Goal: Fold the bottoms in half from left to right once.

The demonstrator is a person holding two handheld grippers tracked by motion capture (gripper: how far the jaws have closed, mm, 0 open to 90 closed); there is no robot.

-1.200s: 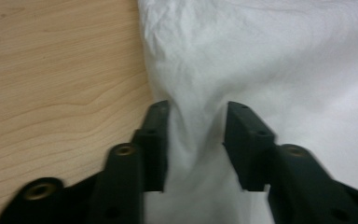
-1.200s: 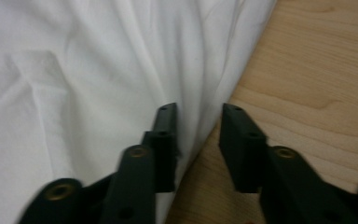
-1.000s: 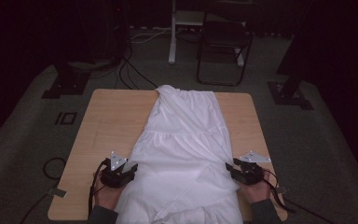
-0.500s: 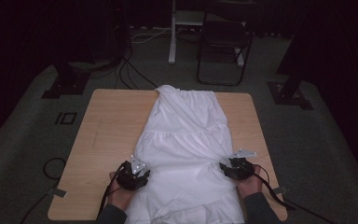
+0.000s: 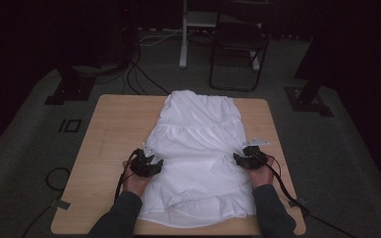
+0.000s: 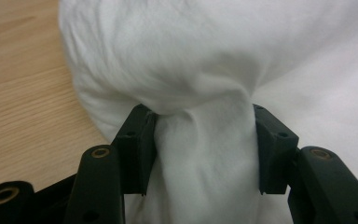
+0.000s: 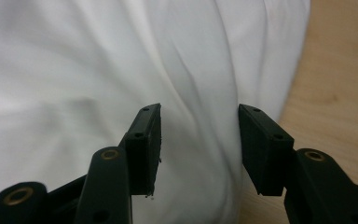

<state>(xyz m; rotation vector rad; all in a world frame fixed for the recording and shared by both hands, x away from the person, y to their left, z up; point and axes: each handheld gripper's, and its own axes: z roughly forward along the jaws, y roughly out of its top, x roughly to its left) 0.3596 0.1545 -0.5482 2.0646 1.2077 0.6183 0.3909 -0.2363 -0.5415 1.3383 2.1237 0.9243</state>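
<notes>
Left gripper (image 5: pixel 147 162): at the left edge of the white garment (image 5: pixel 198 153), toward the table's near-left corner. Its jaws have just been opening; in the left gripper view (image 6: pixel 204 140) they stand about half apart, with a bunched roll of cloth filling the gap and touching both pads (image 6: pixel 142 149). Whether they pinch it firmly I cannot tell; it looks a loosening hold.

White garment: lies lengthwise down the middle of the wooden table (image 5: pixel 114 124), narrow end toward the far edge, wide hem at the near edge, side edges gathered inward at the waist.

Right gripper (image 5: pixel 248 157): at the garment's right edge, toward the near-right corner. Its jaws have also just been opening; in the right gripper view (image 7: pixel 199 140) they stand half apart over flat cloth, gripping nothing.

Step in hand: likely folding the sides in toward the centre, with the cloth now being released.

Next move: probably free the left jaws from the bunched fold without dragging it, then lift both clear and regrip for the following fold.
</notes>
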